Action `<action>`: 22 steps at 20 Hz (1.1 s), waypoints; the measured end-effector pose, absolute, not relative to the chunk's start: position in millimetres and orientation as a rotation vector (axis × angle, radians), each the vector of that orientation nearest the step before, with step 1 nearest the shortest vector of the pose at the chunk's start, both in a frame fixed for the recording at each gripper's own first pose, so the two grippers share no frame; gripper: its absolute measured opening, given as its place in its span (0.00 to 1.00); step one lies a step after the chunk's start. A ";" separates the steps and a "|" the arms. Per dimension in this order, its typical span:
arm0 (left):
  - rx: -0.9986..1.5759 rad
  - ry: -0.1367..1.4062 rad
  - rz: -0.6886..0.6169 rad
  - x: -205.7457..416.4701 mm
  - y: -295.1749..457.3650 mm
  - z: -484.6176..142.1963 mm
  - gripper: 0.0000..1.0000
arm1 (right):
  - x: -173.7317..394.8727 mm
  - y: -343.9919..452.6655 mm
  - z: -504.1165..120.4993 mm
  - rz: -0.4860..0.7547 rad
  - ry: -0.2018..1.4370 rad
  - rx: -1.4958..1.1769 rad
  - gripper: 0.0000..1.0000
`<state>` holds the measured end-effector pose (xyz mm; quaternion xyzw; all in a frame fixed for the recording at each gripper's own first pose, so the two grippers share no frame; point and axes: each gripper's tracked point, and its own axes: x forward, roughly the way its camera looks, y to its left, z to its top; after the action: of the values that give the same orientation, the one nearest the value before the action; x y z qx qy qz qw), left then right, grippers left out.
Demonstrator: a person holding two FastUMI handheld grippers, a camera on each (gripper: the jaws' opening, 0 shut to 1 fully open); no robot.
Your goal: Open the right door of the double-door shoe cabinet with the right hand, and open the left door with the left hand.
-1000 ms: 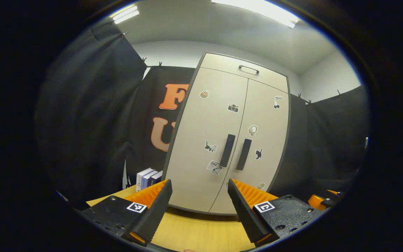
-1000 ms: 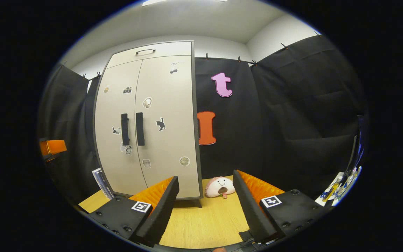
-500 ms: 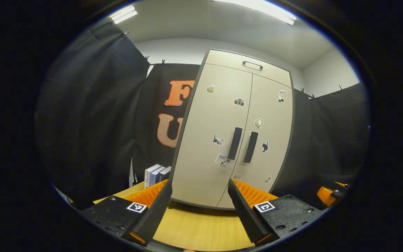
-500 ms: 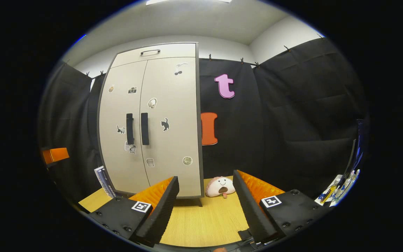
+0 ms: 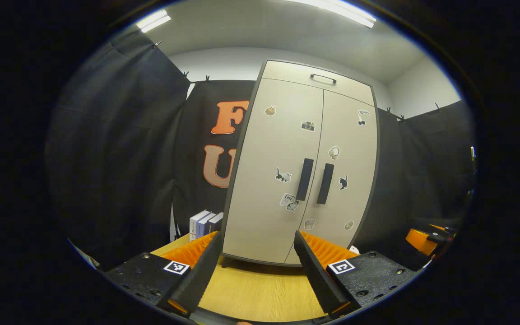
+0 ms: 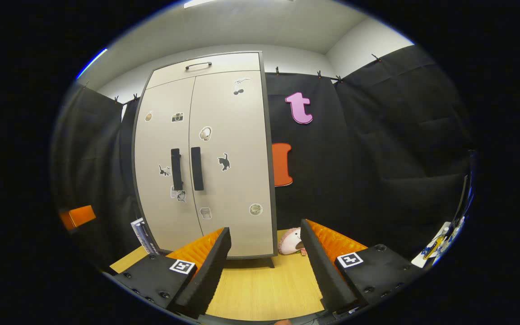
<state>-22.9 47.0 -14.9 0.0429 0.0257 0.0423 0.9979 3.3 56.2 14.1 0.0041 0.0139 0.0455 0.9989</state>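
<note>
Shoe cabinet stands upright at the far side of the wooden table, both doors closed, the two dark handles side by side at the middle seam. Left gripper and right gripper both spread wide, holding nothing, well short of the cabinet. Books left of it, plush toy at its right foot.

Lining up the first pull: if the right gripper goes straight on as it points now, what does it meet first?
Probably the shoe cabinet's right edge or the black cloth just beside it, not the right door handle, which sits off to the left. Depth is unclear.
</note>
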 end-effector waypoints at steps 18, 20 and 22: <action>0.131 0.078 0.101 3.9 64.5 -31.7 0.96 | 131.9 194.4 60.3 0.277 0.010 -0.015 1.00; 0.151 0.074 0.110 6.1 68.0 -32.2 0.96 | 144.5 209.5 59.1 0.293 0.026 -0.009 0.98; 0.149 0.071 0.112 8.4 69.8 -31.4 0.96 | 156.4 218.4 55.5 0.293 0.055 -0.038 0.98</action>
<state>8.4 69.8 -31.4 0.0745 0.0353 0.0558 0.9950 156.4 218.4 55.5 -0.0191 0.0272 0.1462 0.9887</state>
